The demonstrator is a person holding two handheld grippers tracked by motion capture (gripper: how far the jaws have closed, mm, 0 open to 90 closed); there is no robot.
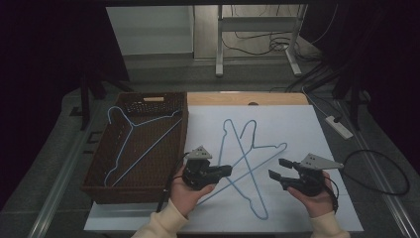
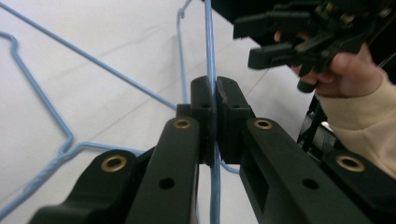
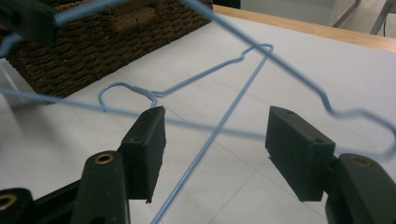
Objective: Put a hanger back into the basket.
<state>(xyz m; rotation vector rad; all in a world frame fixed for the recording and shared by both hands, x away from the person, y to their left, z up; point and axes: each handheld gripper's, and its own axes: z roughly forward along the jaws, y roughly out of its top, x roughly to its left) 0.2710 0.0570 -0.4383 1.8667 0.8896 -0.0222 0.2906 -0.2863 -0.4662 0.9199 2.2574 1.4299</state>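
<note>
On the near mat | left gripper clamped on a hanger wire | right gripper apart, empty | step: lifting; next: carry left into the basket.

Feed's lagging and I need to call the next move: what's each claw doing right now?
Left claw: closed on the wire of a blue hanger.
Right claw: open, holding nothing, hanger wire passing between its jaws.
</note>
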